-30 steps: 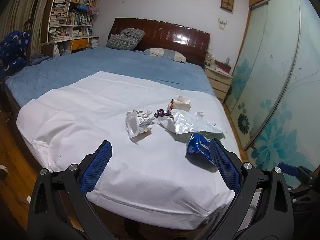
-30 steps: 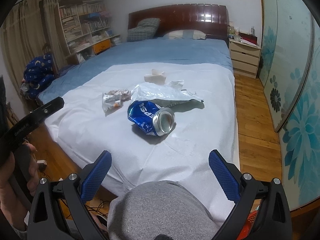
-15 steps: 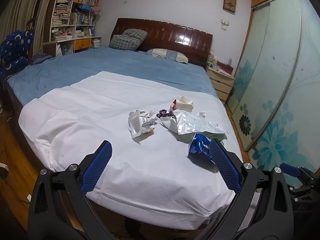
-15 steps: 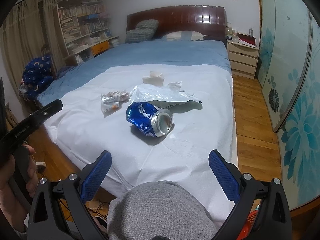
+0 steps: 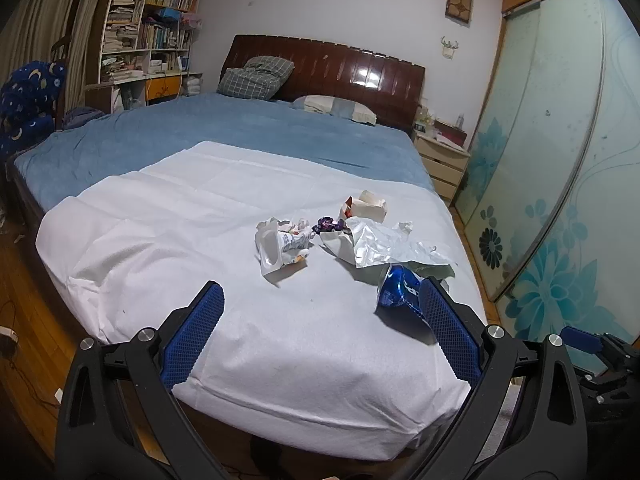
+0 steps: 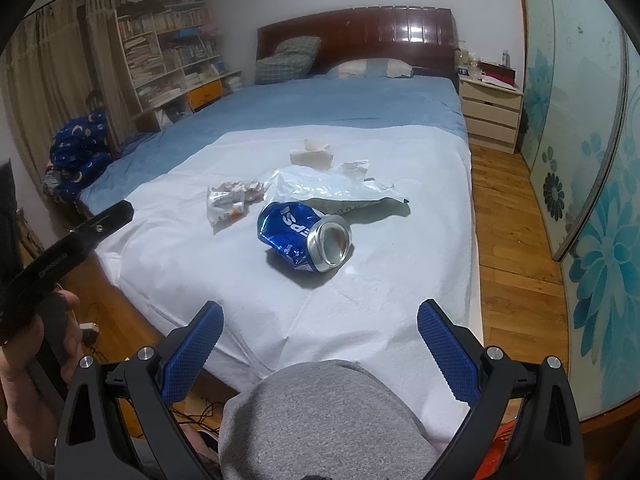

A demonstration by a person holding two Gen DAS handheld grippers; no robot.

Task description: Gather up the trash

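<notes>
A crushed blue Pepsi can (image 6: 306, 240) lies on its side on the white sheet (image 6: 200, 264) of the bed; it also shows in the left wrist view (image 5: 398, 290). Behind it lie a silver foil bag (image 6: 332, 190), a crumpled clear wrapper (image 6: 228, 202) and a beige carton (image 6: 312, 154). In the left wrist view the wrapper (image 5: 280, 246), foil bag (image 5: 380, 246) and carton (image 5: 366, 210) sit mid-sheet. My right gripper (image 6: 320, 336) is open, short of the can. My left gripper (image 5: 320, 316) is open, near the bed's foot edge.
The blue bedspread (image 5: 200, 136) and dark headboard (image 5: 352, 76) lie beyond. A bedside drawer unit (image 6: 490, 116) and sliding wardrobe doors (image 5: 560, 160) stand to the right. Bookshelves (image 5: 148, 28) stand at the left. My grey-clad knee (image 6: 320, 420) is below the right gripper.
Both views have shifted slightly; the right gripper has edged a little closer to the can. Both grippers stay open and nothing has been picked up.
</notes>
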